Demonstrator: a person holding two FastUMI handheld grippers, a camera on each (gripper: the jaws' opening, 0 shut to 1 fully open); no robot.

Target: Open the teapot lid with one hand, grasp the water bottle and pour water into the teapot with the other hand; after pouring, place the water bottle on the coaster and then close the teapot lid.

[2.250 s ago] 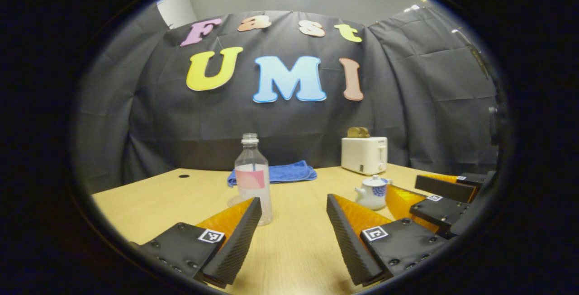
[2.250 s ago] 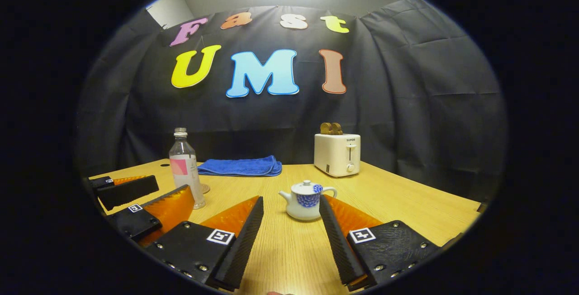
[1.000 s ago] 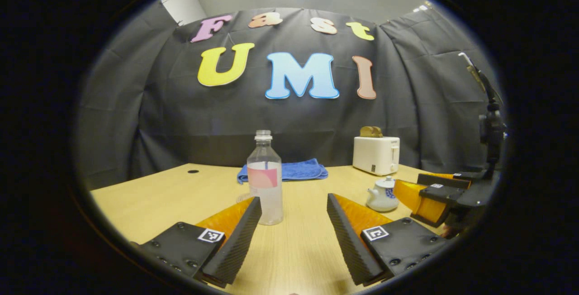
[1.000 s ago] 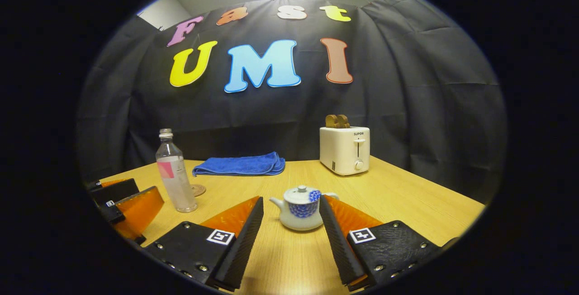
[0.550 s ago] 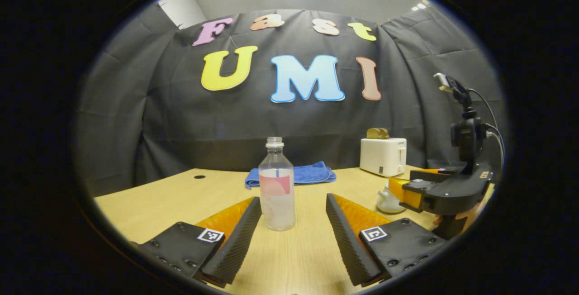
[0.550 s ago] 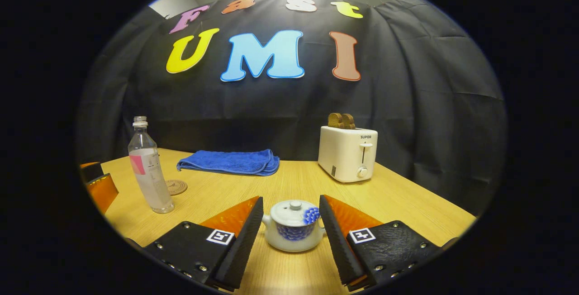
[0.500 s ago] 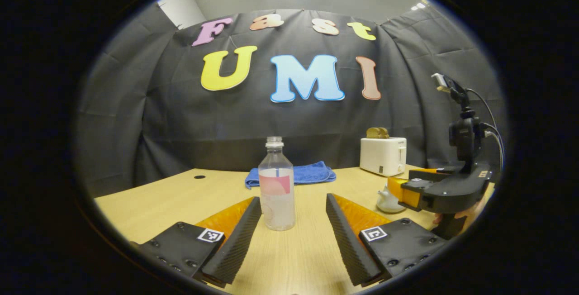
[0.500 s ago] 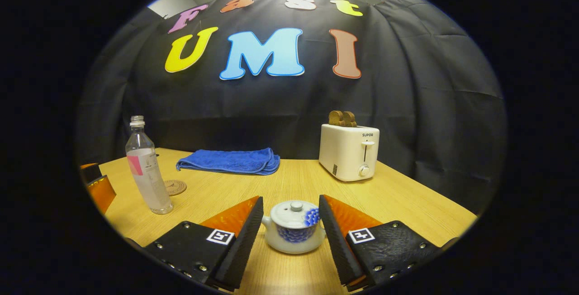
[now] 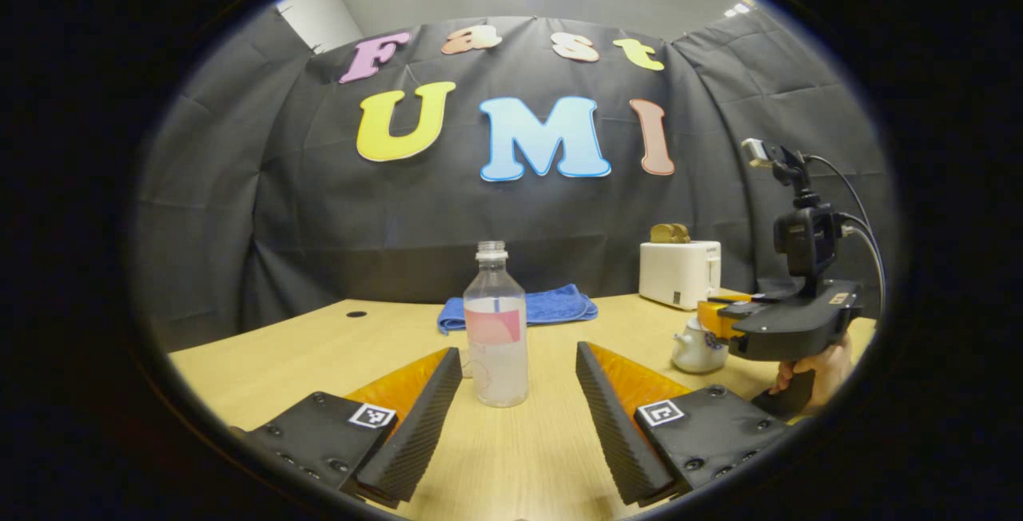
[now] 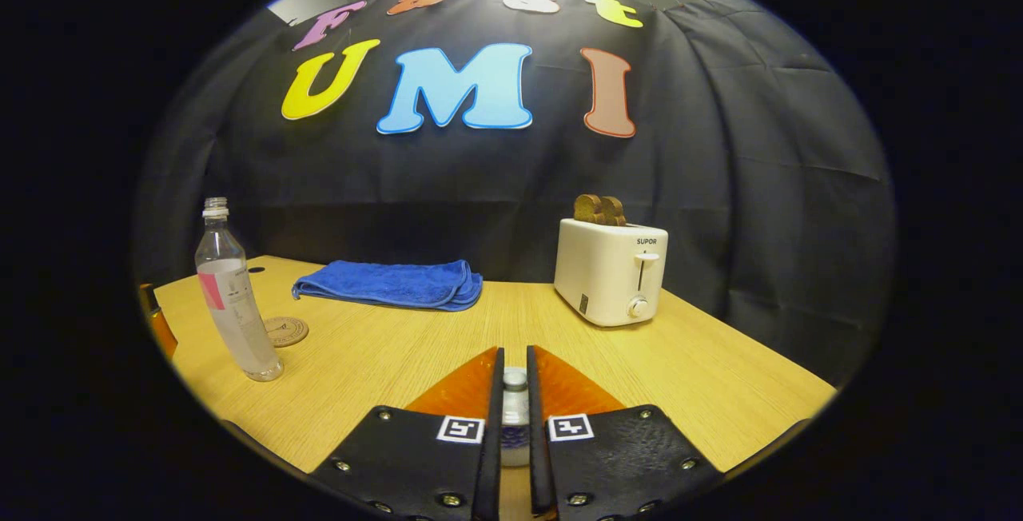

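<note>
Now right gripper [image 10: 511, 393] pinches the small white lid knob [image 10: 515, 379] of the blue-patterned white teapot [image 9: 694, 347]; left gripper [image 9: 518, 393] gapes wide, clear plastic water bottle [image 9: 496, 328] just ahead, untouched.

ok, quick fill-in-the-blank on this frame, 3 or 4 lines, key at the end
1. The right gripper has its fingers closed on the knob of the teapot ____.
2. The water bottle stands upright between the open fingers of the ____ gripper.
3. The coaster lies on the table just behind the ____.
4. The bread slices stick out of the white ____.

Missing words: lid; left; water bottle; toaster
</note>
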